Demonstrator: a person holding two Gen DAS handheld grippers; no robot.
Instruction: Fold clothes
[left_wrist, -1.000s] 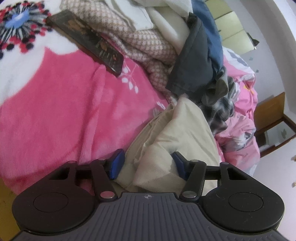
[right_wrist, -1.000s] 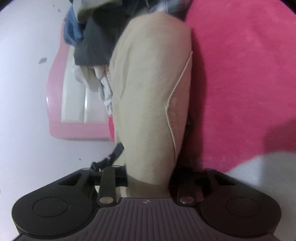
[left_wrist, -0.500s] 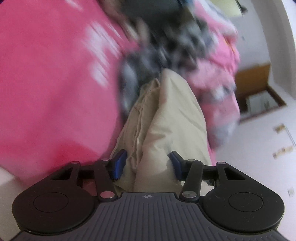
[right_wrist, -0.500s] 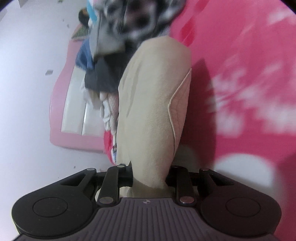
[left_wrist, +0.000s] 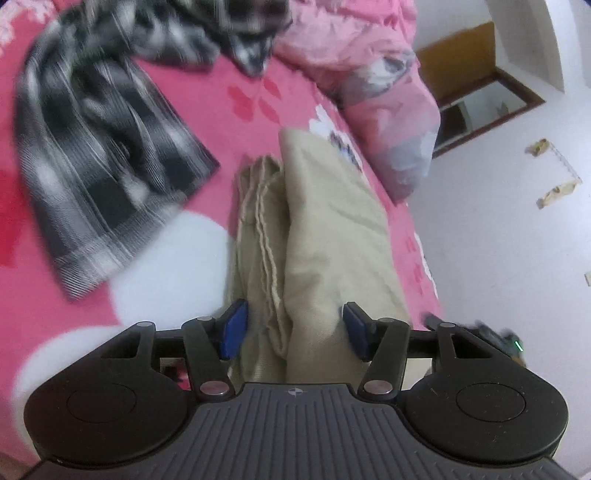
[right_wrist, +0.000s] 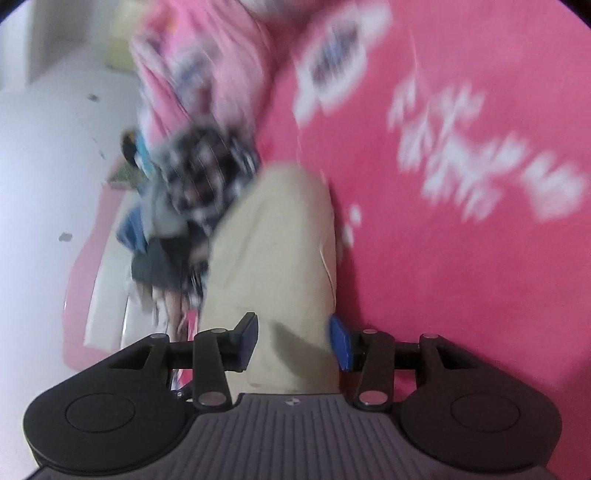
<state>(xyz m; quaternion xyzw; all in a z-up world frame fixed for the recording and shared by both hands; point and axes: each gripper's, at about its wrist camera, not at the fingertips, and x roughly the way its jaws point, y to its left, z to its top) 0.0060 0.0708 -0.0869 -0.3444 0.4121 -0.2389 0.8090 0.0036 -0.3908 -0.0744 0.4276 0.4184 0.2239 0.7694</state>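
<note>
Beige garment (left_wrist: 325, 236) lies between wide jaws of left gripper (left_wrist: 295, 328) & right gripper (right_wrist: 293, 338), on pink blanket (left_wrist: 110, 314).

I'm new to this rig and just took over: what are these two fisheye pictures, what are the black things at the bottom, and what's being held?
Each picture comes from a camera mounted on a handheld gripper, looking along its two blue-padded fingers. The black shape at the bottom is the gripper itself. In the left wrist view, the left gripper has a folded beige garment between its fingers; the pads look spread, so a firm grip is uncertain. A black-and-white plaid garment lies on the pink blanket. The right gripper straddles the same beige cloth, jaws apart. That view is blurred.
</note>
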